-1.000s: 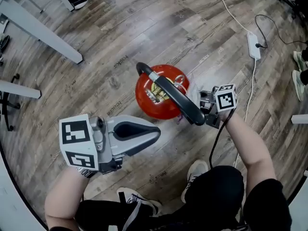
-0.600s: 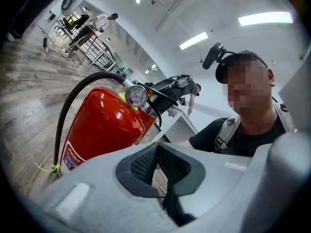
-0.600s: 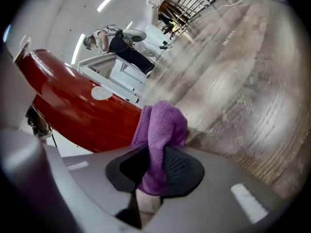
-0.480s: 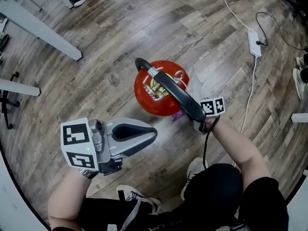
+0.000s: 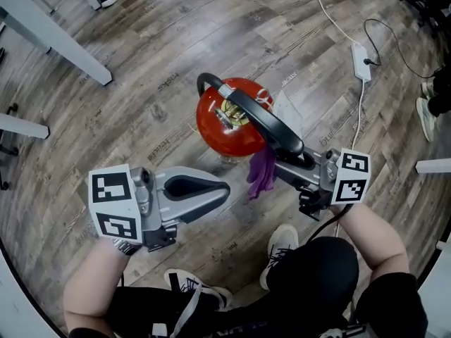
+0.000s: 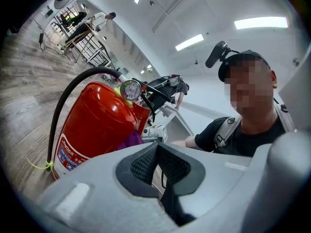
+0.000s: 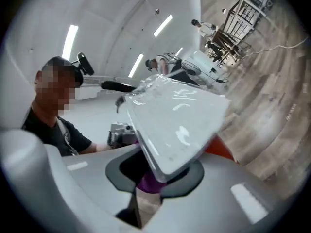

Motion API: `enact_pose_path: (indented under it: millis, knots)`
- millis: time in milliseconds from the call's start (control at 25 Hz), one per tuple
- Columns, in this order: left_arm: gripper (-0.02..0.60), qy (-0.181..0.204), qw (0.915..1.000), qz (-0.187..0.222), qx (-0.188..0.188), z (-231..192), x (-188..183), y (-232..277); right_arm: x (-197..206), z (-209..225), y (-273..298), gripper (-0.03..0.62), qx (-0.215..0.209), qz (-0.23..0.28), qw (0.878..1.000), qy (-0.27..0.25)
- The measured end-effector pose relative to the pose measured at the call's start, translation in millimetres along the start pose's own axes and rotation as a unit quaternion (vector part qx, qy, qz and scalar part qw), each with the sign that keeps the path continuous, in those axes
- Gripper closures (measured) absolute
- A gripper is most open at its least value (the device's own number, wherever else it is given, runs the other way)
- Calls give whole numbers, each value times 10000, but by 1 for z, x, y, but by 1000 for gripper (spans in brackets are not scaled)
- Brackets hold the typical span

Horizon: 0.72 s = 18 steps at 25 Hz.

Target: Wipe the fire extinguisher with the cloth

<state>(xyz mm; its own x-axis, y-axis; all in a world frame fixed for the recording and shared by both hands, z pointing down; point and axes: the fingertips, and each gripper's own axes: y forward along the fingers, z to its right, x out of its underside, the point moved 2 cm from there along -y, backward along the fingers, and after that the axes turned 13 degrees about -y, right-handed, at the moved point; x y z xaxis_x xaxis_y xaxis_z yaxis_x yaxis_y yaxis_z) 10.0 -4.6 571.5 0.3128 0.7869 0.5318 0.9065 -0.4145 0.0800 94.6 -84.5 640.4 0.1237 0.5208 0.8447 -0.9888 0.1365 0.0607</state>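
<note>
Purple cloth (image 5: 262,171) hangs pinched in the right gripper (image 5: 273,167); left gripper (image 5: 224,191) closed, empty, so a hard rub might topple the unsteadied fire extinguisher (image 5: 225,127)

Fire extinguisher (image 7: 221,148) mostly hidden behind pale plastic sheet (image 7: 175,125); purple cloth (image 7: 148,182) only partly visible.

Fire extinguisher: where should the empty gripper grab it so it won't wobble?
Probably the black handle on top, coming from the side of the left gripper. The red tank is round, smooth and too wide for the fingers; the handle is a narrow bar. The right gripper, holding the purple cloth, fills the other side.
</note>
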Motion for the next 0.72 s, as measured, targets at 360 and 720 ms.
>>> enact_pose_path:
  millis: [360, 720]
  knots:
    - [584, -29, 9999, -3, 108, 4, 9, -9, -24, -31, 15, 522, -171, 143, 9987, -451]
    - [584, -181, 9997, 114, -92, -1, 16, -21, 134, 58, 35, 522, 719, -818, 9889, 1016]
